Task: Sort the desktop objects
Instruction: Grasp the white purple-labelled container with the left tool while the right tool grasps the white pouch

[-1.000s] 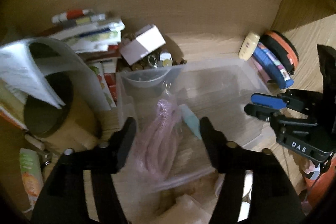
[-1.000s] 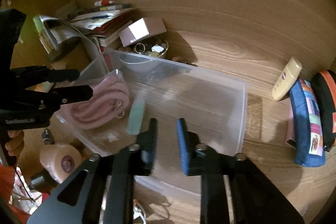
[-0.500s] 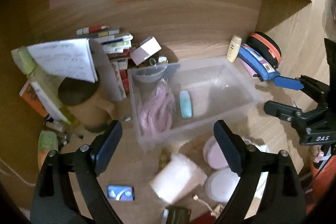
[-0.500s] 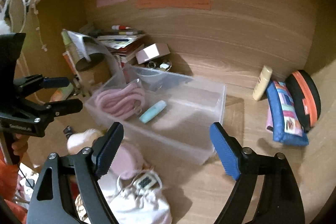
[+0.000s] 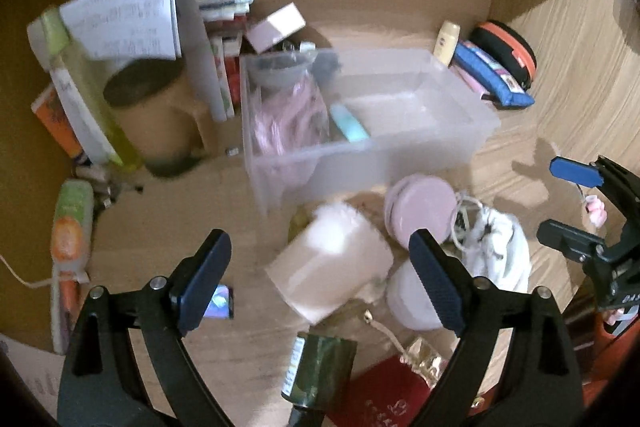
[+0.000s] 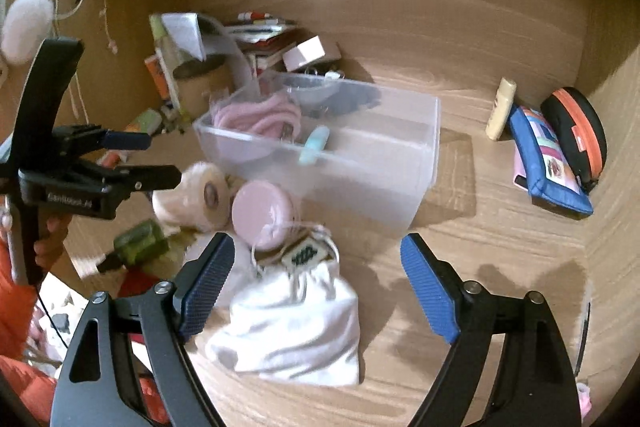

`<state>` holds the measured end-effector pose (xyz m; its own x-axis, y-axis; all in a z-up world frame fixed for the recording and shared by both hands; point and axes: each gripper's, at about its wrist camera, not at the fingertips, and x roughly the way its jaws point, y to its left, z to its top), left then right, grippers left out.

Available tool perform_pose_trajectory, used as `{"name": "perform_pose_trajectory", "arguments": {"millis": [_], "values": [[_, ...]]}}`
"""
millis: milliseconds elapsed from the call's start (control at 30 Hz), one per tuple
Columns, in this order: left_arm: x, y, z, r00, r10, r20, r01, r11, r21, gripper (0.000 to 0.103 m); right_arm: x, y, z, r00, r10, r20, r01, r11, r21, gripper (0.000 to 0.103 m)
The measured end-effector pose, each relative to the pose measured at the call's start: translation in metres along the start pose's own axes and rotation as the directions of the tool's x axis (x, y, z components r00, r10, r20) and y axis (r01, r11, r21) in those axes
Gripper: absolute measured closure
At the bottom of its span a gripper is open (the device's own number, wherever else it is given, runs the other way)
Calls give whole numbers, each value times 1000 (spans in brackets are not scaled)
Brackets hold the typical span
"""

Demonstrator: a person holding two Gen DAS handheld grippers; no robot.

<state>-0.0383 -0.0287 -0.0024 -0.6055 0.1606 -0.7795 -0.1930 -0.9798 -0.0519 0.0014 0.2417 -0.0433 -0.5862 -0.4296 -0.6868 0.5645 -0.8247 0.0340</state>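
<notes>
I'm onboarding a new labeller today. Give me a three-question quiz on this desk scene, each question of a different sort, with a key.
1. True or false: the clear bin holds a pink rope bundle and a teal tube.
2. What lies nearest the right gripper? A) white drawstring pouch B) blue pencil case C) cream bottle
3. Fill in: both grippers' jaws are ____, left gripper included.

Key: 1 true; 2 A; 3 open, gripping nothing.

Bare wooden desk (image 6: 480,267) open to the right of the clear bin (image 6: 400,163), white drawstring bag (image 6: 296,323), pink round case (image 6: 262,213) and fluffy roll (image 6: 192,195) crowding its near-left side, books (image 5: 224,39) and mug (image 5: 160,123) blocking the far left, pouches (image 6: 548,155) against the far-right wall.
</notes>
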Motion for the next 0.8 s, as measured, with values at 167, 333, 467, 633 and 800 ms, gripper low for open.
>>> {"name": "perform_pose_trajectory", "arguments": {"millis": [167, 333, 467, 633, 800], "values": [[15, -1, -11, 998, -5, -62, 6, 1000, 15, 12, 5, 6, -18, 999, 28, -38, -28, 1000, -10, 20], [30, 0, -17, 993, 11, -118, -5, 999, 44, 12, 21, 8, -33, 991, 67, -115, -67, 998, 3, 20], [36, 2, -17, 990, -14, -140, 23, 998, 66, 11, 35, 7, -38, 981, 81, -177, -80, 997, 12, 20], [44, -4, -11, 986, -19, -164, 37, 993, 109, 11, 45, 3, -38, 972, 99, -211, -95, 995, 31, 15], [63, -10, -6, 978, -29, -206, 57, 989, 135, 12, 52, 3, -40, 968, 98, -232, -97, 995, 13, 11]]}}
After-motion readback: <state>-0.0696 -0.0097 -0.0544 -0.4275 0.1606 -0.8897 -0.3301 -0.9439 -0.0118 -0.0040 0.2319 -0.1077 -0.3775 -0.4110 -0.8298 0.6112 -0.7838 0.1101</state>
